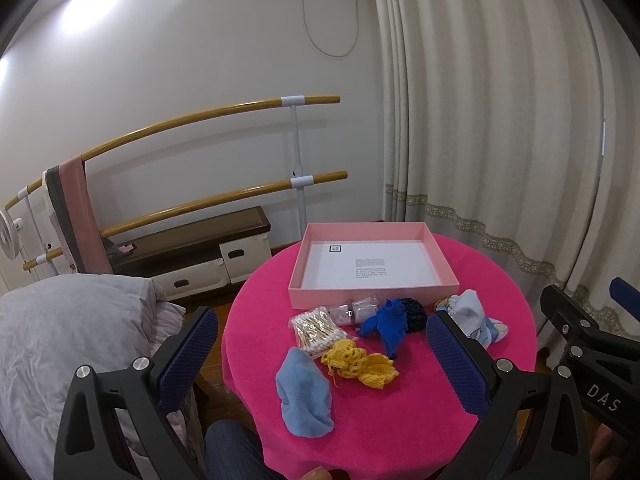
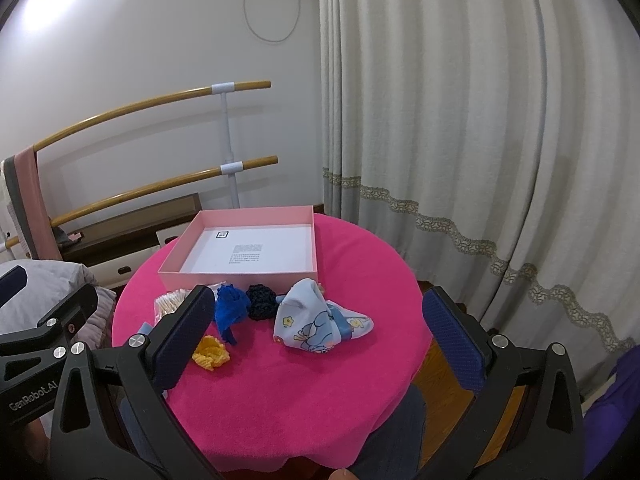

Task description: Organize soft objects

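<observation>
Both grippers, left [image 1: 320,354] and right [image 2: 320,340], are held with jaws spread wide and nothing between them. Ahead of the left jaws lie a light blue cloth [image 1: 304,392] and yellow knit [image 1: 358,362]; ahead of the right, a printed pouch [image 2: 320,326]. Beyond stands the pink box [image 1: 370,294], unfilled. Each piece is best pinched at its bulk, then lifted over the wall.

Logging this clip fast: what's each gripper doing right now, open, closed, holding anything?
Left gripper: open, holding nothing, raised over the table.
Right gripper: open, holding nothing, also raised over the table.
</observation>
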